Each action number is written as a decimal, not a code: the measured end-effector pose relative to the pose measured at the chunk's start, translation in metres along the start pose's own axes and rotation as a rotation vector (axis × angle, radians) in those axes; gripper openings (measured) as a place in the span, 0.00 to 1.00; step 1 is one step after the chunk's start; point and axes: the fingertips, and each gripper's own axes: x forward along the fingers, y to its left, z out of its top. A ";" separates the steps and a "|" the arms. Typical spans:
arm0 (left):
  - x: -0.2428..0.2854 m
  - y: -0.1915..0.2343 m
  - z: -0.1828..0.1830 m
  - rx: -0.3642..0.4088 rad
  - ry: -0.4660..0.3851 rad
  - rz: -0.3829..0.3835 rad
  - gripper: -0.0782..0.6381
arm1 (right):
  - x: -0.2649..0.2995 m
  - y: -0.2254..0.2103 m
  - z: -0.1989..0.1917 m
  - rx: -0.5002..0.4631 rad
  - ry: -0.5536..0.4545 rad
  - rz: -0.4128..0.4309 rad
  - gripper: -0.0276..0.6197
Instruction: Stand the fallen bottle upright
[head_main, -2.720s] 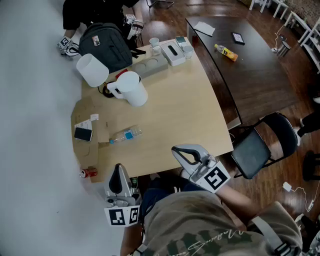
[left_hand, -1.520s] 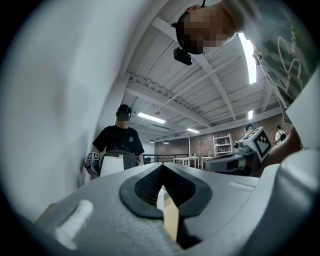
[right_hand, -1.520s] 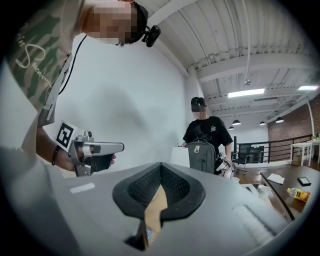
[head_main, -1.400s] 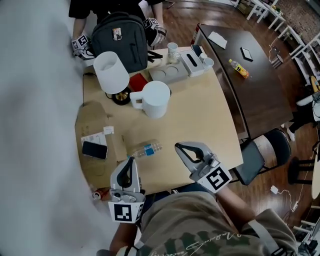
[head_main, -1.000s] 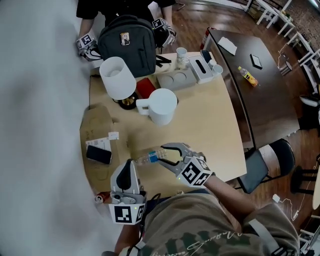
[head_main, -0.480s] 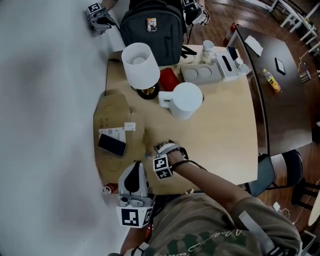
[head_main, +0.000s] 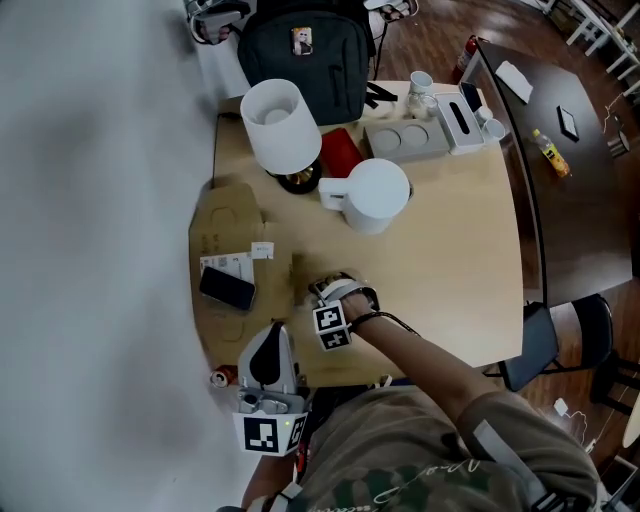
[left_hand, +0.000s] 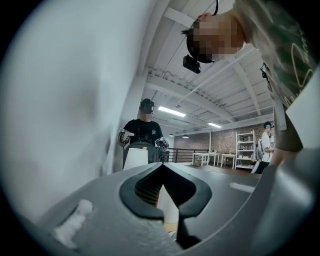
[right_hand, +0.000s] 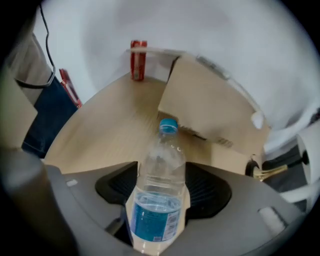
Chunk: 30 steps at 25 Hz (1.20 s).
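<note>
The pale wood-grain table (head_main: 450, 250) is filling the head view, with a black fabric backpack (head_main: 300, 60) sitting at its far edge. A flat brown cardboard sheet (head_main: 225, 225) is lying along the left side, and a white cylindrical lampshade (head_main: 280, 125) and a smooth white jug (head_main: 375, 195) are standing to its right.

The left gripper (head_main: 270, 332) is hovering off the near edge, its grey moulded jaws meeting at the tips with nothing in them. The right gripper (head_main: 322, 288) is pointing steeply down at the near left part of the table. Its ribbed black pads are closing around the bottle (right_hand: 159, 185), but slivers of table are showing on either side, so they aren't pinching it yet.

The bottle is clear plastic with a blue label and a blue cap. It is lying on the tabletop with its long axis running away from the jaws and its cap toward the cardboard edge. From overhead the gripper is hiding it almost entirely — only the right gripper view is showing it whole, with a red can (right_hand: 138, 60) standing upright at the near left corner. The left gripper view is looking level across the room instead — a person (left_hand: 144, 132) is standing behind the backpack.
</note>
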 end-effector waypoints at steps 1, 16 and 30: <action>0.001 -0.003 0.003 0.004 -0.003 -0.006 0.11 | -0.017 -0.005 0.002 0.031 -0.083 -0.053 0.51; 0.053 -0.094 0.006 0.050 0.051 -0.187 0.11 | -0.208 -0.013 -0.127 0.707 -0.849 -0.602 0.51; 0.065 -0.134 0.013 0.079 0.072 -0.218 0.11 | -0.213 0.022 -0.157 0.797 -0.930 -0.655 0.53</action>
